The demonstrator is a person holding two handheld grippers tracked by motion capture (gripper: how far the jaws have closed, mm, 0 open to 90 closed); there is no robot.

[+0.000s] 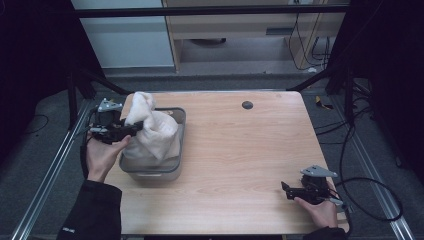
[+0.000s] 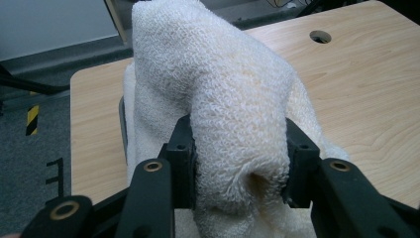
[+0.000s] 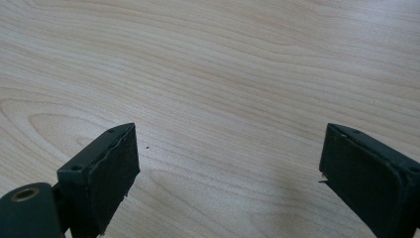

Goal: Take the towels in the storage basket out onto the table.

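Observation:
A cream terry towel (image 1: 150, 131) bulges out of a grey plastic bin (image 1: 177, 120) on the left side of the wooden table. My left gripper (image 1: 131, 128) is shut on a thick fold of that towel (image 2: 233, 114), the cloth squeezed between both pads and rising above them. Most of the towel still rests in the bin. My right gripper (image 1: 286, 190) lies low at the table's front right, jaws wide open over bare wood (image 3: 223, 99), nothing between the pads (image 3: 116, 171).
A small dark round hole (image 1: 247, 105) sits in the tabletop near its far edge. Metal rails run along both sides of the table (image 1: 240, 150). Cables lie on the floor at the right.

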